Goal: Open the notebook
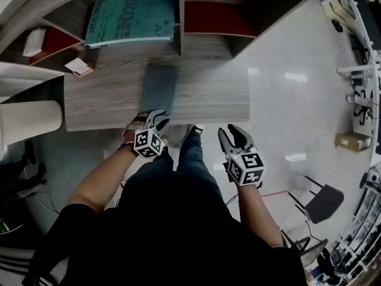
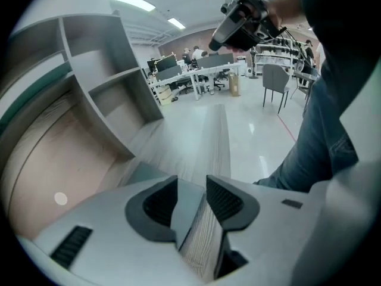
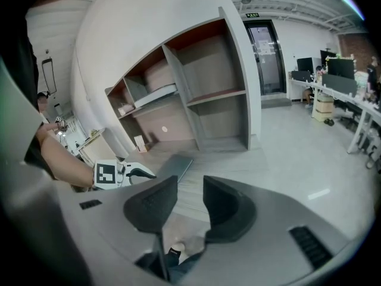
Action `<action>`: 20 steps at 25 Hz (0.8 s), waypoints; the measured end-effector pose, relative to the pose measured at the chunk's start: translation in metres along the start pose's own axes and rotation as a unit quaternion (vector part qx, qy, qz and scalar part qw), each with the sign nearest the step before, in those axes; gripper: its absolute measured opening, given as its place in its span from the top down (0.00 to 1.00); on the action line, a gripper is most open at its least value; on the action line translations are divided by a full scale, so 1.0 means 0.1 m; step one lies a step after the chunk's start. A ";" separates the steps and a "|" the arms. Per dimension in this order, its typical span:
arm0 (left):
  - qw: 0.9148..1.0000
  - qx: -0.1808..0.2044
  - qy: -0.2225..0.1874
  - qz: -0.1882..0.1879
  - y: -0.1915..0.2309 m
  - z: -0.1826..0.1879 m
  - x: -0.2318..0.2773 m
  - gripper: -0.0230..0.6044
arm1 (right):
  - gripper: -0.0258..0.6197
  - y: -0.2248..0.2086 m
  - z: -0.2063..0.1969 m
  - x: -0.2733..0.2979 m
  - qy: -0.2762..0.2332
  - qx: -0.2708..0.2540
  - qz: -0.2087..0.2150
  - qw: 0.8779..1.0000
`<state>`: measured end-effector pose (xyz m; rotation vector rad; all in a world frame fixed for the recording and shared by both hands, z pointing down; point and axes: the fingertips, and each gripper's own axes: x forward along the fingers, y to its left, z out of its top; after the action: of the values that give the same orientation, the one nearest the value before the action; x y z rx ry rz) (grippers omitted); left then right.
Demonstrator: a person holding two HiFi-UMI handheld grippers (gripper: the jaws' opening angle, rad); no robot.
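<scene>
The notebook [image 1: 158, 88] is a closed grey-blue book lying flat on the wooden table [image 1: 214, 97], its near end close to the front edge. My left gripper [image 1: 161, 119] hovers at that near end with its jaws open. In the left gripper view the notebook's cover [image 2: 186, 202] shows in the gap of the left gripper [image 2: 191, 186], and the pads do not press on it. My right gripper [image 1: 228, 131] hangs open and empty off the table's front, to the right. The right gripper view shows the notebook [image 3: 172, 167] beyond the right gripper [image 3: 190, 198].
Open shelves stand at the table's far side, with a teal book [image 1: 131, 16] in one bay. A small card [image 1: 78, 67] lies at the table's left end. A white cylinder [image 1: 30, 121] stands to the left, a chair [image 1: 324, 201] and cardboard box [image 1: 352, 140] to the right.
</scene>
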<state>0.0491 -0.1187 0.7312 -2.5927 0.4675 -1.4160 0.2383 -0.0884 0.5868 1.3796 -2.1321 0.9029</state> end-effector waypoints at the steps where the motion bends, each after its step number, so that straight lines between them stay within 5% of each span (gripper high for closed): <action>1: 1.000 0.003 0.004 0.001 -0.01 -0.02 0.04 0.71 | 0.75 0.00 -0.02 0.01 0.003 0.000 0.002 1.000; 8: 0.999 0.040 0.025 0.003 -0.08 -0.15 0.26 0.70 | 0.75 -0.02 -0.18 0.13 0.025 0.005 0.013 1.000; 20: 0.998 0.047 0.048 -0.001 -0.10 -0.33 0.56 0.69 | 0.75 -0.03 -0.29 0.38 0.045 0.013 0.026 0.999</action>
<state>0.0513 -0.1276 0.7963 -2.4604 0.4008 -1.5294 0.2267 -0.0921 0.6327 1.2775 -2.1039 0.9976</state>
